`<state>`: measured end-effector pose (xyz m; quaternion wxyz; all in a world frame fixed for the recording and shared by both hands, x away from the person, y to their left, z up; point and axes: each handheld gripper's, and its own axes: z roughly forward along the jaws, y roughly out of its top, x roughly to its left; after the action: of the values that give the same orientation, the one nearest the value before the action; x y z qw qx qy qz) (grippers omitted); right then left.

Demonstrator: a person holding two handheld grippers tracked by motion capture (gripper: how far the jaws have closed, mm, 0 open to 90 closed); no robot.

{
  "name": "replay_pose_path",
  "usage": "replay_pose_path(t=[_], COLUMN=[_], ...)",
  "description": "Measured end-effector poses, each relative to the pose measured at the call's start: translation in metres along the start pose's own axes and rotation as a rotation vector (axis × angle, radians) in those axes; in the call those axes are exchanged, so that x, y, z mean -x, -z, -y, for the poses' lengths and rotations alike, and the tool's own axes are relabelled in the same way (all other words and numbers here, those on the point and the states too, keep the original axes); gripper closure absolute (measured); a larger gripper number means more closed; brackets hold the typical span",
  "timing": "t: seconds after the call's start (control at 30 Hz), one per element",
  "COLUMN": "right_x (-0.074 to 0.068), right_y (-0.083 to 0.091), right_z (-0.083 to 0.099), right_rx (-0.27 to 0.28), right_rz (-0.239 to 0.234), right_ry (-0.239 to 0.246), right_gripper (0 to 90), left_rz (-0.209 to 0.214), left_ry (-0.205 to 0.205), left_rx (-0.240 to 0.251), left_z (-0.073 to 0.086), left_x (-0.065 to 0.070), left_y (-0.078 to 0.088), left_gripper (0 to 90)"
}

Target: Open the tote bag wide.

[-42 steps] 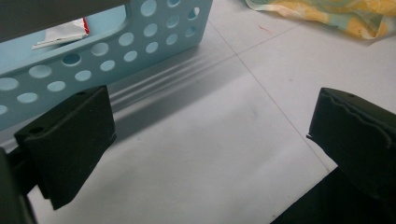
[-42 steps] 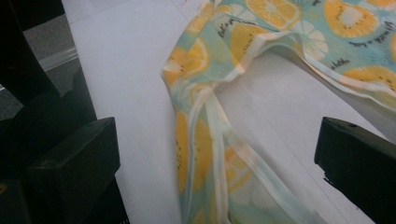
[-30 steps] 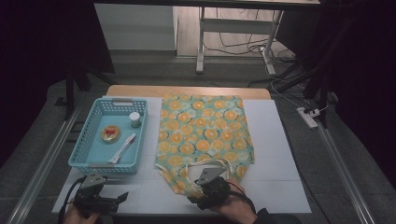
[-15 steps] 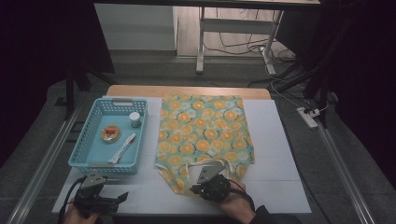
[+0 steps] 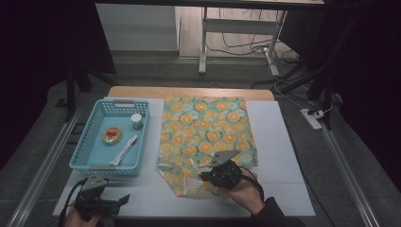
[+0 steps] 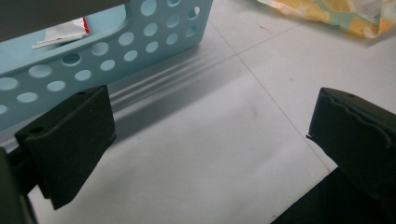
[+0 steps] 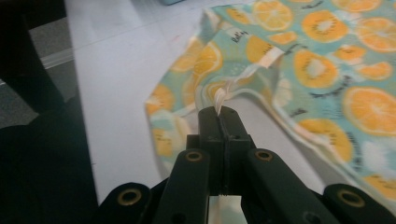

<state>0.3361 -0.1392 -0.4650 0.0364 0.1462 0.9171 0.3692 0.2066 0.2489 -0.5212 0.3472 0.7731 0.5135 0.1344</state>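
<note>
White table, dark room, grey floor, desk legs beyond. Cloth flat at centre, long axis running away from person; near edge lifted. Right gripper just closed, clamped on cloth's strap, probably a hem. Left gripper jaws apart, near basket.

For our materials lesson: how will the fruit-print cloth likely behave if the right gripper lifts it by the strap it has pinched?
The cloth is probably floppy: its near edge already puckers toward the right gripper. It seems light, since one thin strap raises it. It should drape and drag rather than lift flat.
</note>
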Motion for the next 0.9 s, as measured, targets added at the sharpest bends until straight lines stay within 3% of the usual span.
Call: replay_pose_path(t=[0.5,0.9], right_x=[0.042,0.072], right_y=[0.003,0.018], right_z=[-0.013,-0.023], right_rx=[-0.014,0.007], right_rz=[0.035,0.047], right_ry=[-0.042,-0.073], right_gripper=[89.5,89.5], left_rz=[0.0,0.001], left_ry=[0.005,0.007], left_rx=[0.001,-0.001], left_z=[0.0,0.0], left_x=[-0.001,-0.001], left_y=[0.0,0.0], left_gripper=[0.8,0.8])
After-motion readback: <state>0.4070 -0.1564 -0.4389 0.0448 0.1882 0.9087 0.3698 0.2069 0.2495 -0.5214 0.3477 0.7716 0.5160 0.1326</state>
